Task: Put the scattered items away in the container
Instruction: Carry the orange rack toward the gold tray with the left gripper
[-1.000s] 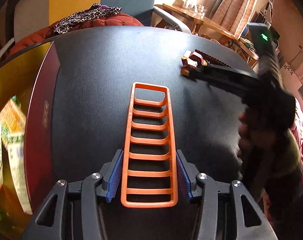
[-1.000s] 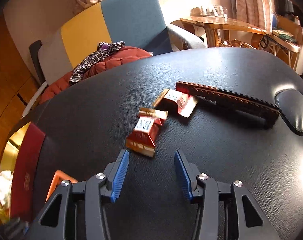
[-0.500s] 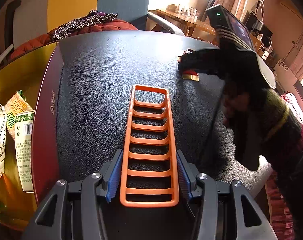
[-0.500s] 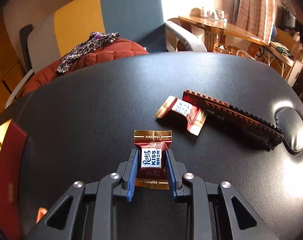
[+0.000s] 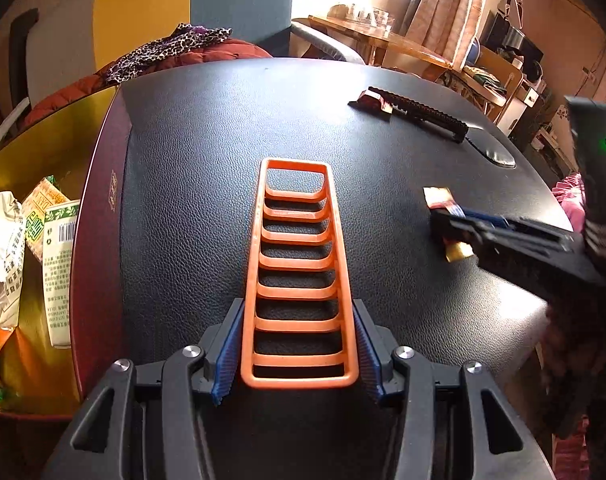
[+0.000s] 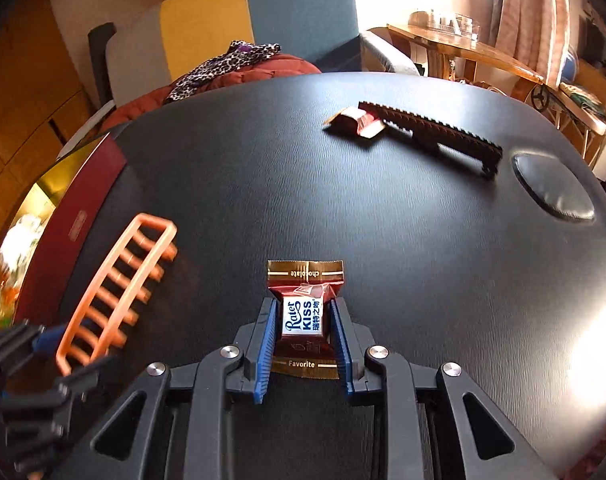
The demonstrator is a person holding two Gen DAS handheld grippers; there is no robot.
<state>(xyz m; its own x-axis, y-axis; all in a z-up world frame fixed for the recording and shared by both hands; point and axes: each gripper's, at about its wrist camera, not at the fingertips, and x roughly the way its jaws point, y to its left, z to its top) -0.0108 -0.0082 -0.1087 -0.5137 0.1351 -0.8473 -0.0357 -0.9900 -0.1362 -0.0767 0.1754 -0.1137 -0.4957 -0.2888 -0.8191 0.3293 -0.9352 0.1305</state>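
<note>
My left gripper (image 5: pixel 299 352) is shut on an orange ladder-shaped plastic rack (image 5: pixel 299 280) and holds it over the black table; it also shows in the right wrist view (image 6: pixel 115 292). My right gripper (image 6: pixel 303 344) is shut on a red and gold chocolate candy (image 6: pixel 303 316), lifted above the table; the candy also shows in the left wrist view (image 5: pixel 443 200). A second red candy (image 6: pixel 355 120) lies at the far side next to a dark toothed strip (image 6: pixel 435 132). The gold container with a dark red rim (image 5: pixel 99 216) stands at the table's left edge.
The container holds snack packets and a green-white carton (image 5: pixel 59 264). A round black pad (image 6: pixel 551 188) sits on the table at the right. An armchair with a red cushion and leopard cloth (image 6: pixel 239 64) stands behind the table. A wooden table (image 6: pixel 463 48) is at the back right.
My right gripper closed on the chocolate candy, lifted it and moved back toward me and to the right. My left gripper still holds the orange rack and has hardly moved.
</note>
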